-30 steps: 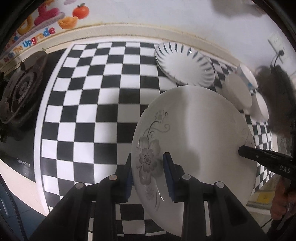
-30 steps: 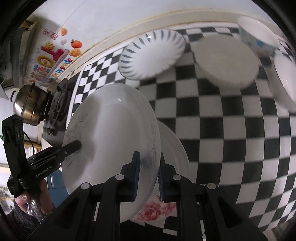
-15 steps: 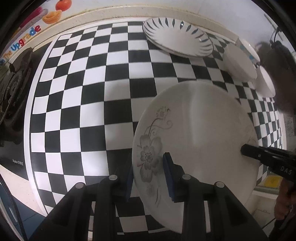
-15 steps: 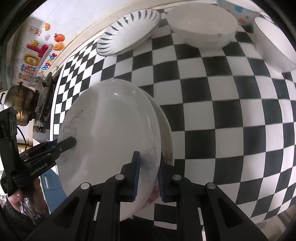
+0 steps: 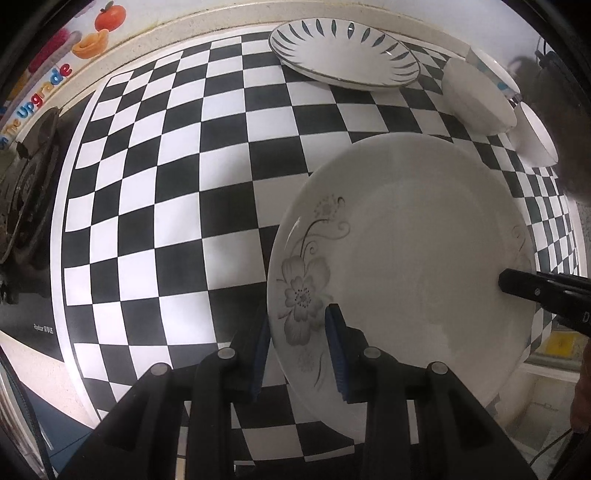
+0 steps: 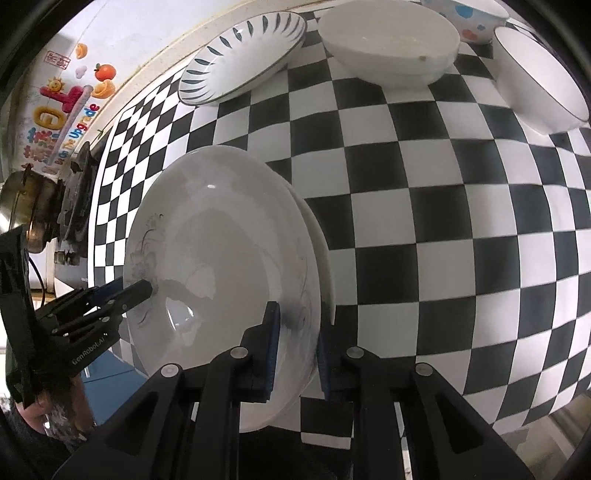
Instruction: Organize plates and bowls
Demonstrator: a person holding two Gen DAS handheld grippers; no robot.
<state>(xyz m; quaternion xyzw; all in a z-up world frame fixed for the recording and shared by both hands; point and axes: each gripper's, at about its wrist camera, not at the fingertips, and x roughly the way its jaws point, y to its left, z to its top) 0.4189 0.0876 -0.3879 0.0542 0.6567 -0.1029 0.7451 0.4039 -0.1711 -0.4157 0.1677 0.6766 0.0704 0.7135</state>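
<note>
Three plates: a flowered plate [image 6: 221,258], another plate [image 6: 327,254] beneath it, and a striped plate [image 6: 242,55]. Three bowls: a white bowl [image 6: 388,40], a spotted bowl [image 6: 469,14], a dark-rimmed bowl [image 6: 535,77]. One pot [image 6: 22,199].

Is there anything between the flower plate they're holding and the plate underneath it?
Nothing visible. The flower plate, gripped at opposite rims by the left tool and the right tool, sits directly over the lower plate, whose edge shows just beyond it. Whether they already touch, I cannot tell.
</note>
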